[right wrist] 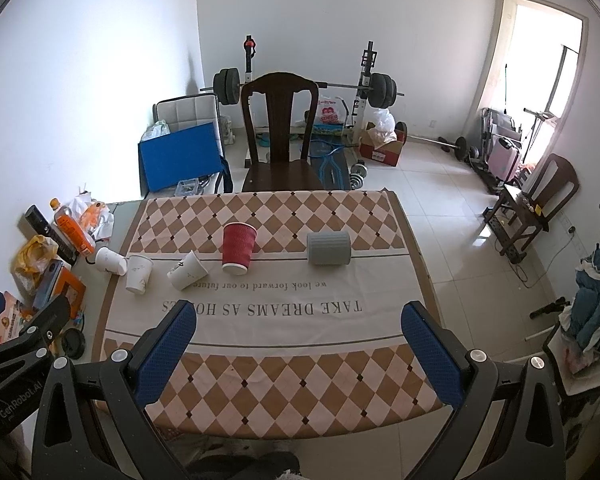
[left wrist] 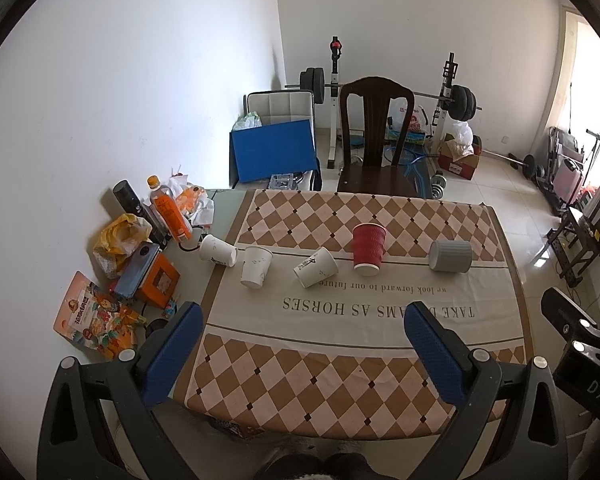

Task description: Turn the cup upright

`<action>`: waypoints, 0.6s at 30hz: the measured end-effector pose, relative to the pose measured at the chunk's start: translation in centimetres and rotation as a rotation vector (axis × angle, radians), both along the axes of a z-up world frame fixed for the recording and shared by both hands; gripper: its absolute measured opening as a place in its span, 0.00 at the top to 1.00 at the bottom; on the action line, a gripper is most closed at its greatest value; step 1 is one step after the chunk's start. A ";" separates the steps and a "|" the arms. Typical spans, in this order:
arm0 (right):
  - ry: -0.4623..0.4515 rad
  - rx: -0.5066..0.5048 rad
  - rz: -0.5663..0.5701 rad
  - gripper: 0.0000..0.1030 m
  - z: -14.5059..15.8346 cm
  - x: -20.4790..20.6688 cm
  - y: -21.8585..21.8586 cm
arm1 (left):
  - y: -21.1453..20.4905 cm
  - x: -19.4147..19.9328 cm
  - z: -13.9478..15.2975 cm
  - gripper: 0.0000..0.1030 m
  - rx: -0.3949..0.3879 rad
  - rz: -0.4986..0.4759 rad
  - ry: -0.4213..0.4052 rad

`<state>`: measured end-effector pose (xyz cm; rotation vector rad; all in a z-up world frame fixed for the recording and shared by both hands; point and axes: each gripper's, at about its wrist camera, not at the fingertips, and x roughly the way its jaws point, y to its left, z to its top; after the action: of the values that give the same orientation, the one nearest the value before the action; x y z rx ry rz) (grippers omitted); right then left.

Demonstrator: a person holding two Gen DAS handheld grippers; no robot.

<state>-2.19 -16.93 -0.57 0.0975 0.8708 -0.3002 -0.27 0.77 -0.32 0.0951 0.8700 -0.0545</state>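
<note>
Several cups lie in a row across the checked tablecloth [left wrist: 340, 360]. A red ribbed paper cup [left wrist: 368, 247] [right wrist: 238, 249] is upside down on its rim. A grey ribbed cup [left wrist: 450, 255] [right wrist: 329, 249] lies on its side. Three white paper cups [left wrist: 315, 267] [left wrist: 256, 266] [left wrist: 218, 251] lie tipped over to the left, also in the right wrist view [right wrist: 187, 270]. My left gripper [left wrist: 302, 316] is open and empty above the near part of the table. My right gripper [right wrist: 298, 316] is open and empty, also short of the cups.
Clutter sits at the table's left edge: an orange bottle [left wrist: 168, 208], a dark can [left wrist: 134, 204], snack bags [left wrist: 94, 322], an orange box [left wrist: 158, 280]. A dark wooden chair [left wrist: 374, 136] stands behind the table. Weights and boxes fill the floor beyond.
</note>
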 end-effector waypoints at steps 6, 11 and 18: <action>-0.001 0.000 0.000 0.00 0.2 0.1 0.2 | 0.0 0.0 0.0 0.00 0.000 -0.003 0.000; 0.003 0.002 0.001 0.00 0.2 0.1 0.5 | -0.3 -0.5 0.1 0.00 -0.002 0.001 0.000; 0.007 0.009 0.010 0.00 -0.1 0.5 1.5 | -0.4 -1.0 0.0 0.00 -0.006 0.008 0.002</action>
<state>-1.67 -15.43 -0.65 0.1005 0.8797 -0.2871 -1.22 0.40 -0.29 0.0862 0.8720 -0.0492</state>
